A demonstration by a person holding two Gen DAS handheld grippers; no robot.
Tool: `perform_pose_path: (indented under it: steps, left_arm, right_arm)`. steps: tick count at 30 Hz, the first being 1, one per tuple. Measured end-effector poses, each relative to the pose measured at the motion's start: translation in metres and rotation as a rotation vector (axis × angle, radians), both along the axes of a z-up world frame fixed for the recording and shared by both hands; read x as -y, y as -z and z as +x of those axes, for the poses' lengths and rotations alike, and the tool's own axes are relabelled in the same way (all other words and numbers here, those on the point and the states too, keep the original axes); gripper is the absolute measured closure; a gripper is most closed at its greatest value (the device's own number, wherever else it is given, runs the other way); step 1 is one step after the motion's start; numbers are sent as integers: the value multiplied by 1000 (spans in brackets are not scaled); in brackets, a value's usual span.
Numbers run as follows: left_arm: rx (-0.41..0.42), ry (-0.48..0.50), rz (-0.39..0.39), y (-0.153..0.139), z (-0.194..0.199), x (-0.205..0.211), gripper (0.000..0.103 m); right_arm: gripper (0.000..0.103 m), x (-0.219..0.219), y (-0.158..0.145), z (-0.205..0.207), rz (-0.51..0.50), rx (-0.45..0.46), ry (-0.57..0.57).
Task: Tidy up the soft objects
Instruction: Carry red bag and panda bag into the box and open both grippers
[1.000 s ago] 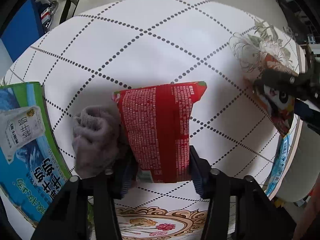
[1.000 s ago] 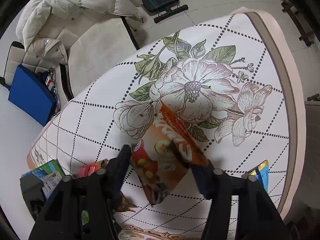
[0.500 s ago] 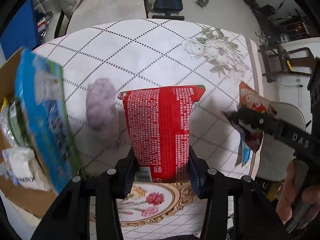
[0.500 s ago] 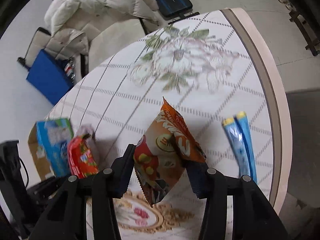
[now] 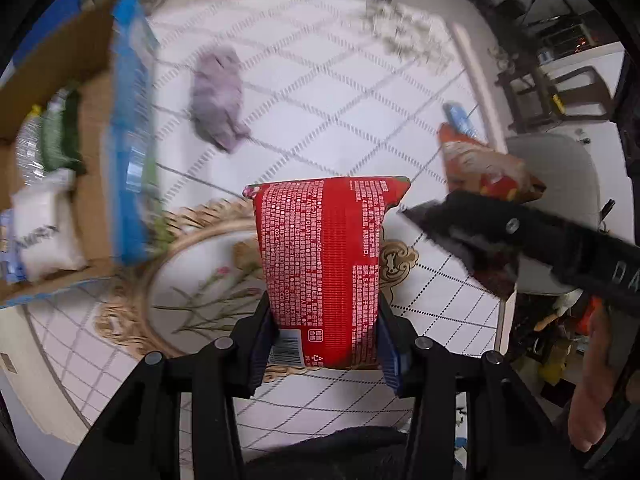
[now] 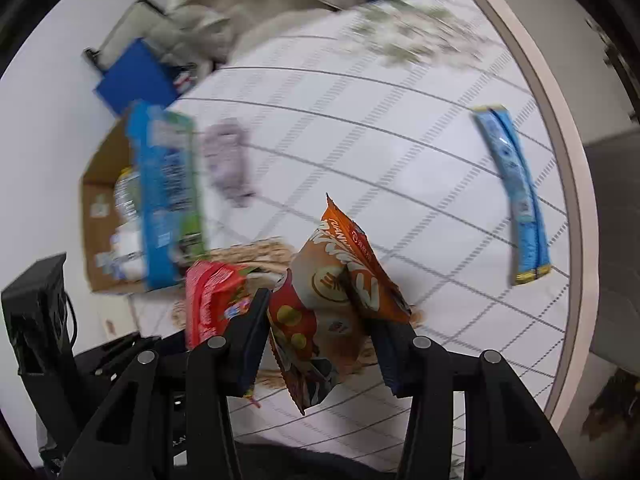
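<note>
So we had a bag in each hand here. Our left tool (image 5: 326, 334) was clamped on the red snack packet (image 5: 326, 256), held upright with its long axis pointing straight out along the fingers, lifted clear of the worktop (image 5: 340, 92). Our right tool (image 6: 320, 344) was squeezed onto the orange snack bag (image 6: 340, 300), which stuck up and tilted a bit, also in the air.

The thing that mattered for the next move, as far as we could judge: the cardboard box (image 5: 94, 80) sat off to the left of both tools, at the worktop's left edge, already with a few soft packs inside. The left tool was clearly the nearer one, with the box just beside the red packet's left side, so we figured that packet would go in first and the orange one would have to cross over.

Left out on the worktop: the purple cloth (image 5: 218, 96) near the box, and the blue stick packs (image 6: 512, 196) well away by the right rim.
</note>
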State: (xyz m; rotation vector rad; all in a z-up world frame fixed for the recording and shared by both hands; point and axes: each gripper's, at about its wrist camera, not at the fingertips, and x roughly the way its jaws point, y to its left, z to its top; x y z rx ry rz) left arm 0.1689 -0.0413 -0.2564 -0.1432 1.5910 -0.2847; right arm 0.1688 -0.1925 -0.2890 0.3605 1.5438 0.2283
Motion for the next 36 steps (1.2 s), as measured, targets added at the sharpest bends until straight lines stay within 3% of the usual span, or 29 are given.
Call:
perform_pose_path:
  steps: [3,7,11,15,18,25,31,36]
  left_arm:
    - [75,-35,-3,-29,10,-24,60]
    - [160,-106,15,-76,24,-101,60]
    - [193,-176,83,-86,48,-173,60]
    - [157,-224,191,-60,83,-241,60]
    - [85,-248,243,-20,109,-286,60]
    - [-60,-254,264,60,141,-329,60]
    - [-111,-251,272,86,149,-343,60]
    - [-138,-249,275,87,153,-344,55]
  right_arm:
    - [53,-31,-34,-2,36,62,-41]
    - [53,-86,-71,5,88,125,-109]
    - [53,-160,-79,20,106,144,-187]
    - [53,-228,-56,43,68,133,-234]
    - [53,-264,-30,57,22,108,-252]
    - [53,-313,33,71,-68,16,-305]
    - [53,-321,64,68,-117,-21,-334]
    - [48,-331,70,68,-161,-38,-372]
